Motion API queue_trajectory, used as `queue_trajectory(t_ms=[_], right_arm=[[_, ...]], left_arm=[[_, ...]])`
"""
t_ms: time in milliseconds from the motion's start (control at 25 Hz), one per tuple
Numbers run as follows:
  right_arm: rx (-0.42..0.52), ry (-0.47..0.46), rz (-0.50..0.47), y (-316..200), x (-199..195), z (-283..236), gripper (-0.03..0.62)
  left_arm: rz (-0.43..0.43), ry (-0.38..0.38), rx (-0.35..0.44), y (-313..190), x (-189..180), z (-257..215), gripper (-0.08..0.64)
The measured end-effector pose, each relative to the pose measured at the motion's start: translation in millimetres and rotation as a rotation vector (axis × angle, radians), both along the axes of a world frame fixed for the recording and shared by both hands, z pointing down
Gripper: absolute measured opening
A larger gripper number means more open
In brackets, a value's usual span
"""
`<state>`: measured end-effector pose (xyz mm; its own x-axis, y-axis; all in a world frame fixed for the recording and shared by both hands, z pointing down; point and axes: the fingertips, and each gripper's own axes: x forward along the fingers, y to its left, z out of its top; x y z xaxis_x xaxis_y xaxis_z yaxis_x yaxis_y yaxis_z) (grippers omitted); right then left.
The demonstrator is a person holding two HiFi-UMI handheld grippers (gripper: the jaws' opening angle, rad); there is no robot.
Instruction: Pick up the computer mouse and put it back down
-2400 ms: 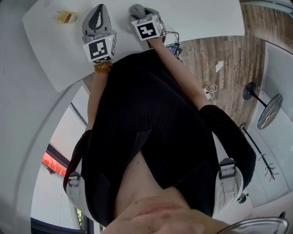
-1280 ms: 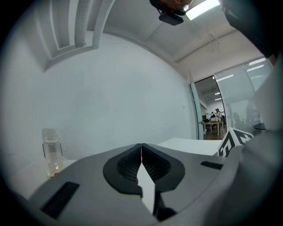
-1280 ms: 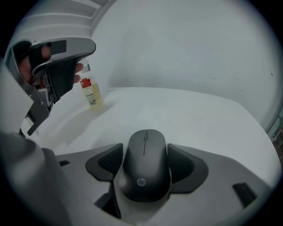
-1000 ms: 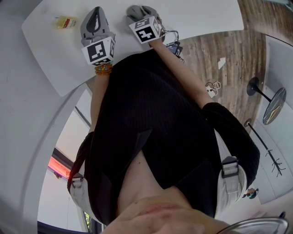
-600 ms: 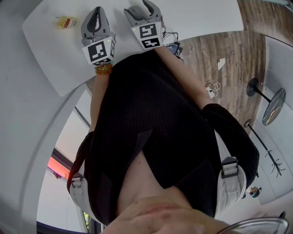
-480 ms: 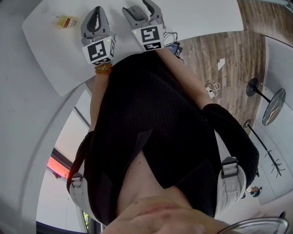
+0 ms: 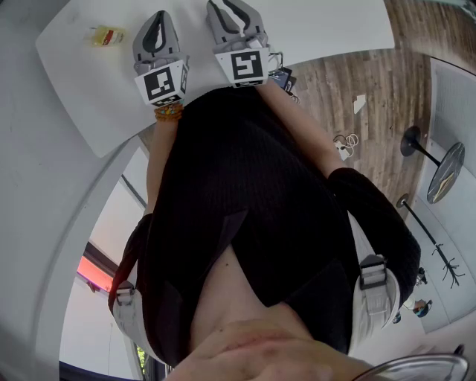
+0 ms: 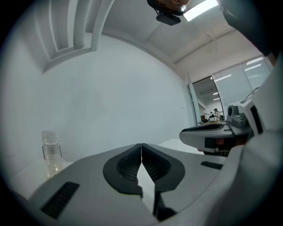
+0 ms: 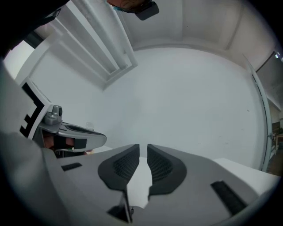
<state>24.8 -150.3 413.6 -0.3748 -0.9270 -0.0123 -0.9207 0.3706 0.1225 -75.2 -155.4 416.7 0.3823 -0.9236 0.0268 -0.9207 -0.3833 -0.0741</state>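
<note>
The computer mouse shows in none of the present views. In the head view my right gripper [image 7: 227, 9] is raised over the white table [image 7: 320, 30] where the mouse lay. Its jaws are closing to a narrow slit with nothing between them, as the right gripper view [image 9: 143, 152] shows. My left gripper [image 7: 158, 21] is just to its left, jaws shut and touching, holding nothing [image 8: 141, 150]. Both point level toward a white wall. Each gripper appears in the other's view: the right gripper [image 8: 216, 134] and the left gripper [image 9: 73, 137].
A small clear bottle [image 7: 108, 33] with a yellow and red label stands on the table left of the left gripper, also as the bottle [image 8: 51, 152]. The table's near edge runs close to my body. Wooden floor with cables [image 7: 342, 145] lies to the right.
The right gripper has lifted off the grey mouse with its jaws wide, tilted up to level, and then narrowed its jaws. The mouse has gone out of sight. The left gripper stayed put.
</note>
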Motion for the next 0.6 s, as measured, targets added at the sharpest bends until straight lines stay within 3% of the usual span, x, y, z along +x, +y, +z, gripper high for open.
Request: queue_trajectory(t_ms=[320,600], right_arm=[[0.000,0.070,0.024,1.2,1.5,-1.7,0.029],[-0.011,0.057,0.003,2.8,-4.0,1.3,0.026]], left_arm=[[0.004,-0.008,0.005,2.4,1.4,-2.9,0.014],[0.004,-0.009,0.005,3.3,0.3,-2.5,0.014]])
